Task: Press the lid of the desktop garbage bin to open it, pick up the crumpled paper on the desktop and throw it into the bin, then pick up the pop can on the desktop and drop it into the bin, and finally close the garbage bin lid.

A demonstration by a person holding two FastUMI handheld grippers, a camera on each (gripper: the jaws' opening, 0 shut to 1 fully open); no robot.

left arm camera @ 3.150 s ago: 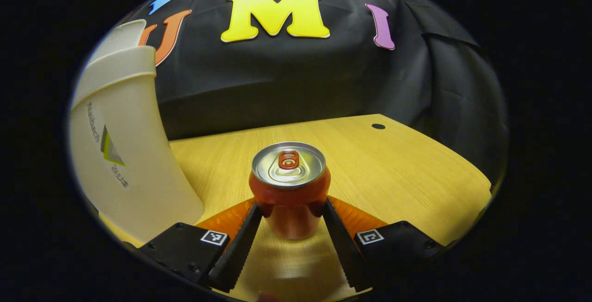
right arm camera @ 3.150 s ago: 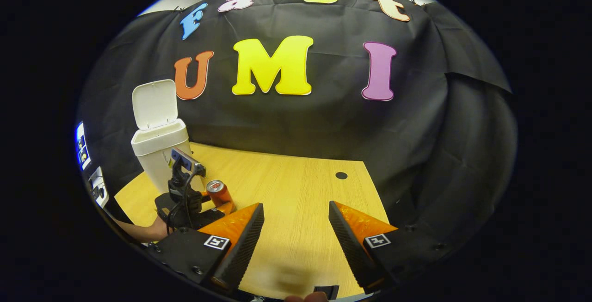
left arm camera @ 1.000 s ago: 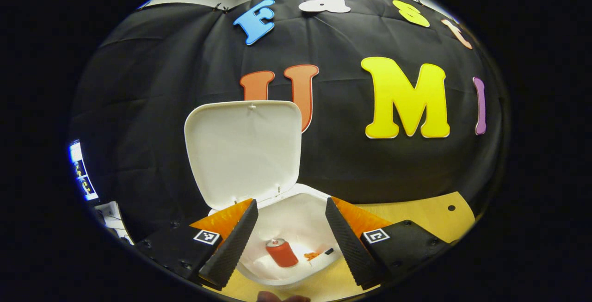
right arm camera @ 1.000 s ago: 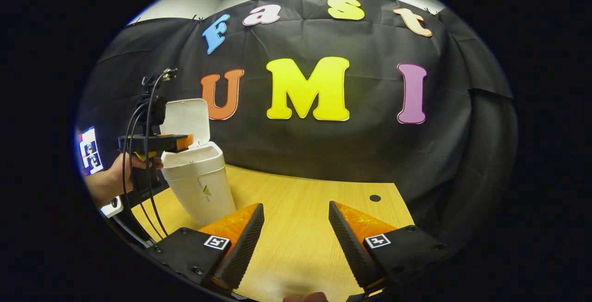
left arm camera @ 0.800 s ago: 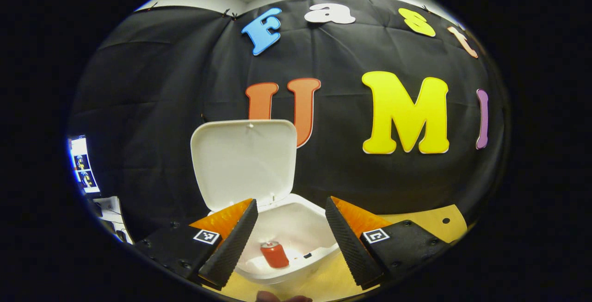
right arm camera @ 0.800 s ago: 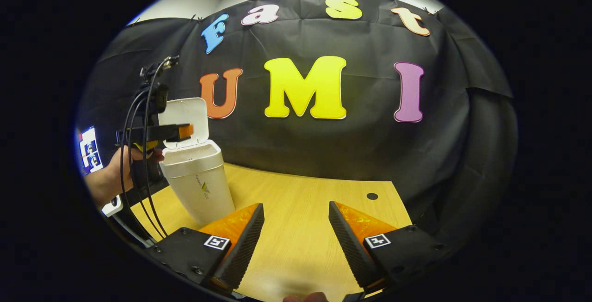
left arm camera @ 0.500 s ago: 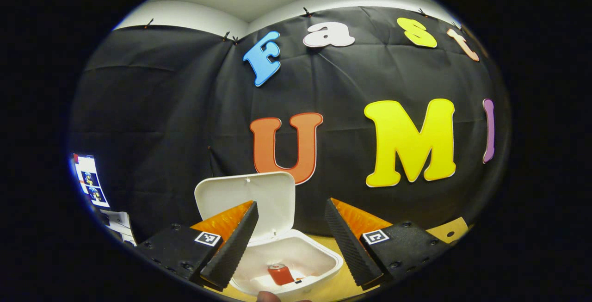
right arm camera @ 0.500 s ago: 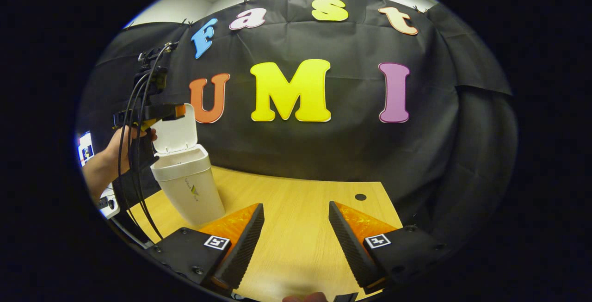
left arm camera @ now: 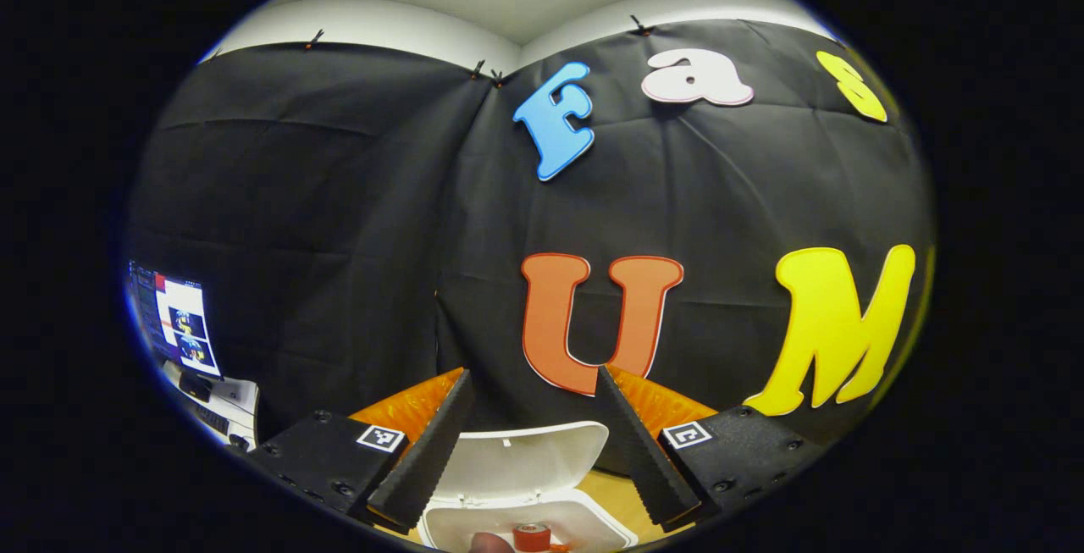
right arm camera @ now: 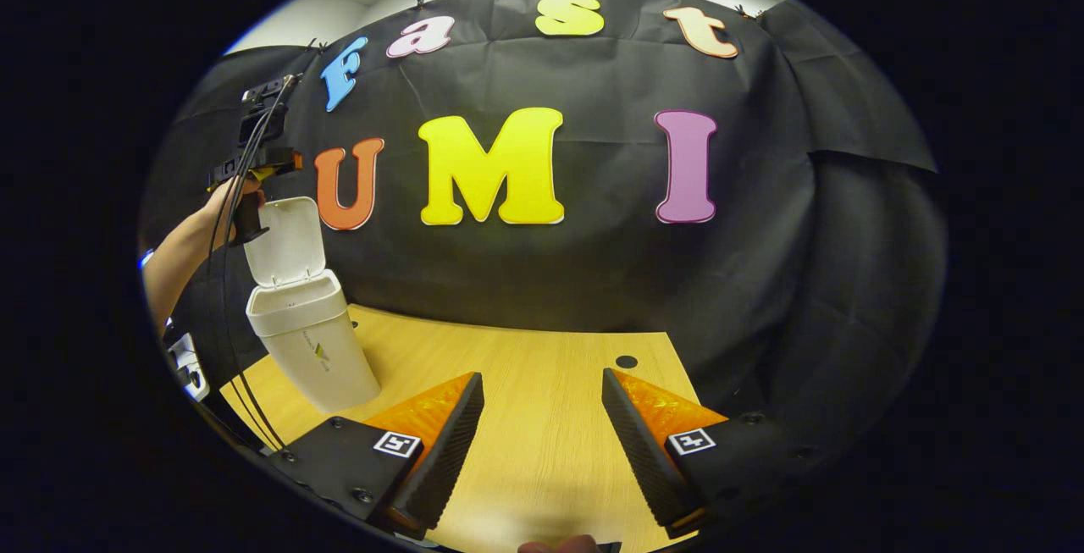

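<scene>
So my left gripper [left arm camera: 529,430] is up high above the white plastic desktop garbage bin [right arm camera: 312,351], fingers spread apart with nothing between them; looking along them in the left gripper view I see the bin's white hinged lid [left arm camera: 523,470] standing open just under the fingertips, and the bin's open mouth below it at the very bottom edge; the orange pop can [left arm camera: 533,537] is down inside the bin, just its silvery top and a bit of orange poking into view; can't make out the crumpled paper in there, too little of the inside shows.

From the right gripper view you get the wider picture; the bin stands on the light wooden desktop [right arm camera: 542,384] over at the left end, close to the black cloth wall, lid tipped up and back; my left gripper hangs in the air above and a bit to the left of the lid, not touching it as far as I can tell, with black cables trailing down from it; my hand [right arm camera: 227,197] is wrapped round its handle and my bare forearm runs off toward the left edge.

My right gripper [right arm camera: 542,439] sits low over the near part of the desktop, well apart from the bin; its fingers are wide apart too, holding nothing; there's a small dark round hole [right arm camera: 626,362] in the desktop further back on the right; off at the far left in the left gripper view a lit computer screen [left arm camera: 182,324] glows.
</scene>
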